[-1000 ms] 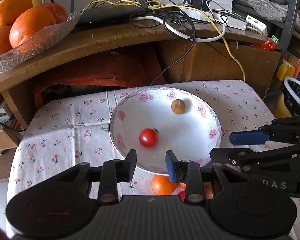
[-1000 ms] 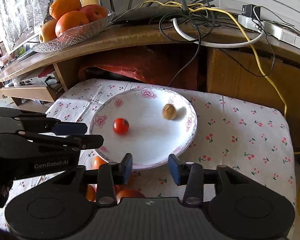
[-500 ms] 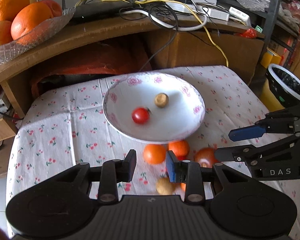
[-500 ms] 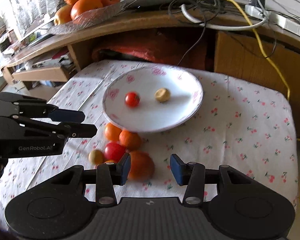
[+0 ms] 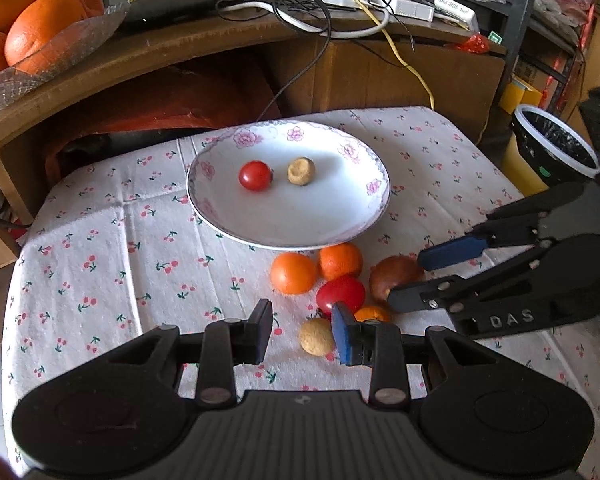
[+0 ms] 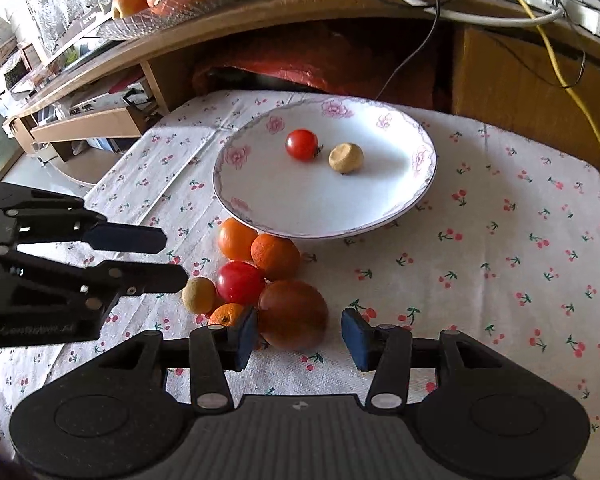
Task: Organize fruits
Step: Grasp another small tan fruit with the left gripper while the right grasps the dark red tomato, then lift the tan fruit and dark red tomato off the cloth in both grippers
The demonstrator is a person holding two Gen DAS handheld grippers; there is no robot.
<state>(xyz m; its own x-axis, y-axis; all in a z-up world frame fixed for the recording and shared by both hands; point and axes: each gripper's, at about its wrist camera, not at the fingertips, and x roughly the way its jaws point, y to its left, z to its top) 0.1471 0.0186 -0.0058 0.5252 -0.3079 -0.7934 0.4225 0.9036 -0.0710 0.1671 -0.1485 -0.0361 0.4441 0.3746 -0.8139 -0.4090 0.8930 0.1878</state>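
Both grippers hover empty with jaws apart: left gripper, right gripper. White floral plate near the table's far edge holds a cherry tomato and a tan longan. Fruit pile just beside the plate's near rim: two oranges, red tomato, brownish-red fruit, another longan.

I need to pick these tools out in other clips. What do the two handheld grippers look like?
Both are matte black plastic with a ribbed grey housing, linkage arms on silver pivot screws, and blue finger pads. The left gripper has "GenRobot.AI" on its side, the right gripper "DAS". No cables or sleeves show.
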